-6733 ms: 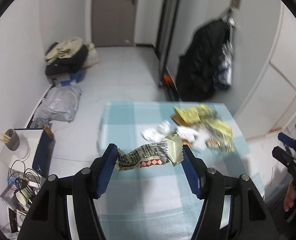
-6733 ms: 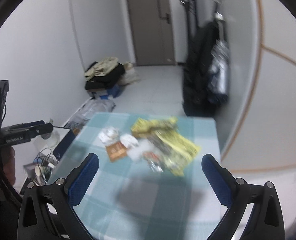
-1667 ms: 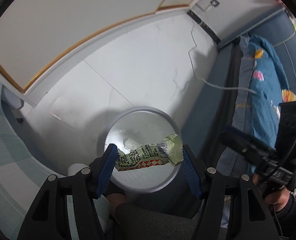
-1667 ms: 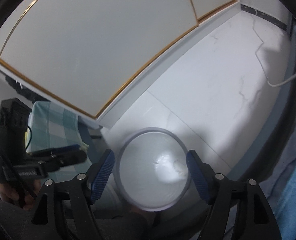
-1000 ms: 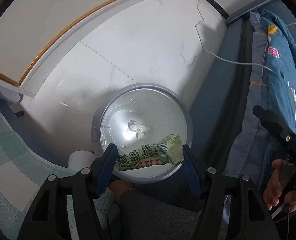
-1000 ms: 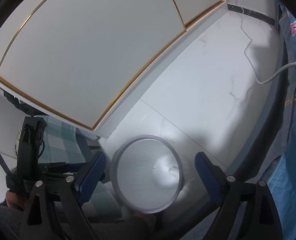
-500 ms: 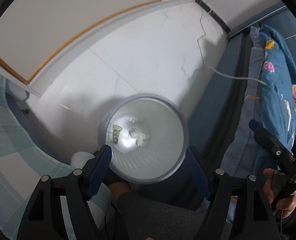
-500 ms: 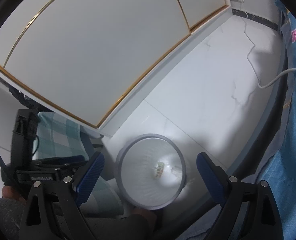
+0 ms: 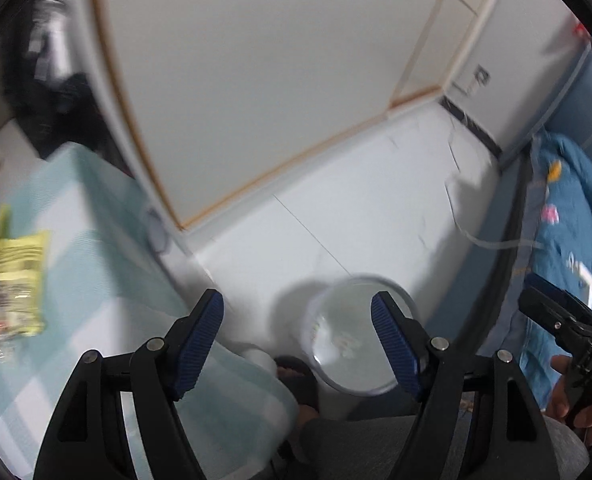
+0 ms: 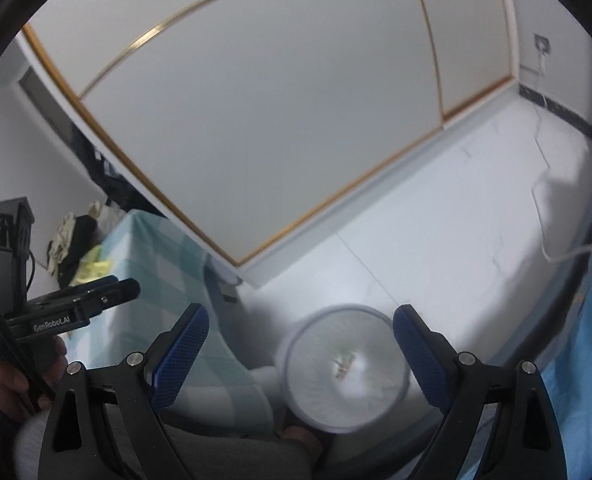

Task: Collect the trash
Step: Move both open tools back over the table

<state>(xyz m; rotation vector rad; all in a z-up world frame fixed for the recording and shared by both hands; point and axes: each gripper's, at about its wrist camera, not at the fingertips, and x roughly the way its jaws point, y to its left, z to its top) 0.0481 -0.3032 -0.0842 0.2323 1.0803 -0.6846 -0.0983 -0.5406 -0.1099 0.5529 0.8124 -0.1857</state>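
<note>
Left gripper [image 9: 298, 330] now spread and empty, wrapper [image 9: 319, 325] dropped into bin [image 9: 358, 334] ahead; right gripper [image 10: 300, 350] also spread, so table [image 9: 95, 248] trash left of it is next.

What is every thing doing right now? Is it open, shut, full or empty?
left gripper: open, holding nothing.
right gripper: open, holding nothing.
trash bin: upright on the floor, no lid, a few bits of trash inside.
yellow wrappers: lying on the table, not yet collected.

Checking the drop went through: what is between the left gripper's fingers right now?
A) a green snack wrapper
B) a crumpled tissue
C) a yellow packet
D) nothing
D: the left gripper is open with nothing between its fingers, and trash lies inside the bin on the floor.
</note>
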